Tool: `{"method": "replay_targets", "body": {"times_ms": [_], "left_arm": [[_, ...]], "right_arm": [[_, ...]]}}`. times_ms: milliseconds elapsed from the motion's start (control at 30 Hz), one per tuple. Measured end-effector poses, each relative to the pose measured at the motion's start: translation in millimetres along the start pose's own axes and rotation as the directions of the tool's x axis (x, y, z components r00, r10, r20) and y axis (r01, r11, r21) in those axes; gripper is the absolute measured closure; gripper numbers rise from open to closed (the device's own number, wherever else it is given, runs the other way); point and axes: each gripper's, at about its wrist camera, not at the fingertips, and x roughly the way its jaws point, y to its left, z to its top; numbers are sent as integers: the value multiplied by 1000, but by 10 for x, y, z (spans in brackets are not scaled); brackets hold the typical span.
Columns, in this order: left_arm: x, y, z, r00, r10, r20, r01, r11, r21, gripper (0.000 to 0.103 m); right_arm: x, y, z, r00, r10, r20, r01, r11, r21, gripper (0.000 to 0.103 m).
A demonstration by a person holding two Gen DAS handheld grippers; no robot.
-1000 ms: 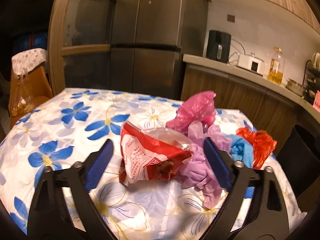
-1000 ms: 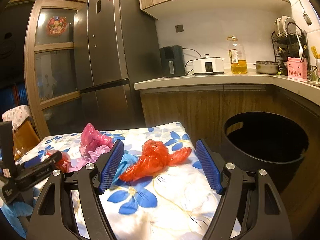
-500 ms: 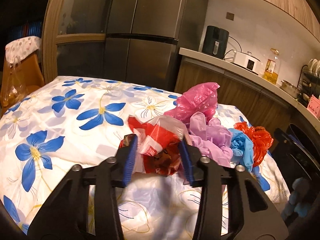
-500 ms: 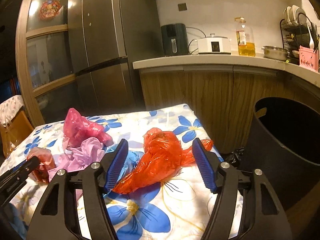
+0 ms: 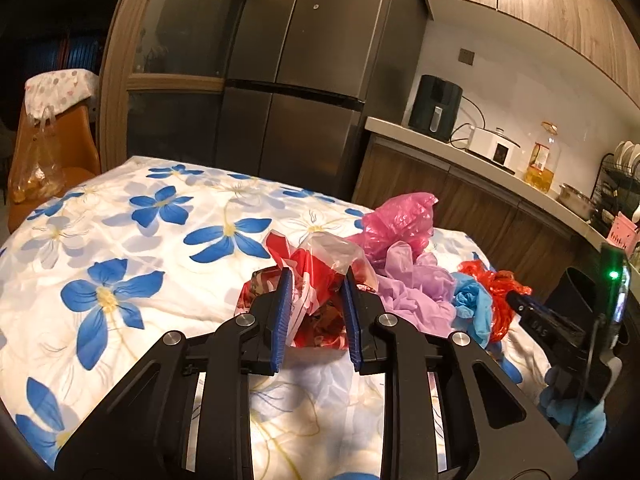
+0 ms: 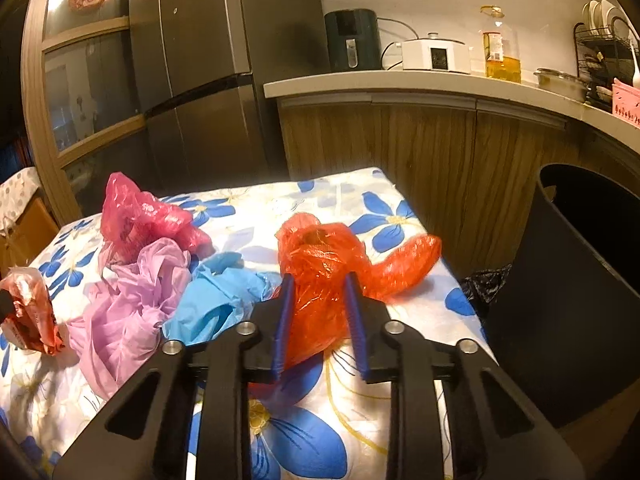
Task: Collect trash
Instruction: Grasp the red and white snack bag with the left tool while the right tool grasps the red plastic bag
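My left gripper [image 5: 315, 312] is shut on a red and white wrapper [image 5: 316, 276] on the flowered tablecloth [image 5: 120, 248]. My right gripper [image 6: 318, 324] is shut on an orange plastic bag [image 6: 328, 268] near the table's right edge. Between them lie a pink bag [image 6: 136, 216], a lilac bag [image 6: 132, 300] and a blue glove [image 6: 216, 300]. The same pile shows in the left wrist view: pink bag [image 5: 400, 224], lilac bag [image 5: 416, 288], blue glove [image 5: 472, 304]. A black trash bin [image 6: 580, 264] stands to the right of the table.
A steel fridge [image 5: 296, 80] stands behind the table. A wooden counter [image 6: 420, 84] holds an air fryer [image 6: 352, 40], a cooker and an oil bottle [image 6: 500, 48]. A chair with a hanging bag [image 5: 40, 160] stands far left.
Both grippers moved forward and closed: the left on the red and white wrapper, the right on the orange bag.
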Motion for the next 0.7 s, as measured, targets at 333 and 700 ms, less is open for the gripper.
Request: {"method": "replay_targets", "body": {"times_ms": [333,700], "left_arm": [[-216,-6,16,1000,1,13,-1,1000,-7,80],[-454,-133,36,999,-20,44,20,1000,5,80]], "right_arm": [[-210,9,43,998,32,56,-31,999,-12,102],[-855,-93,79,981,32,190,-32,999,-3,102]]}}
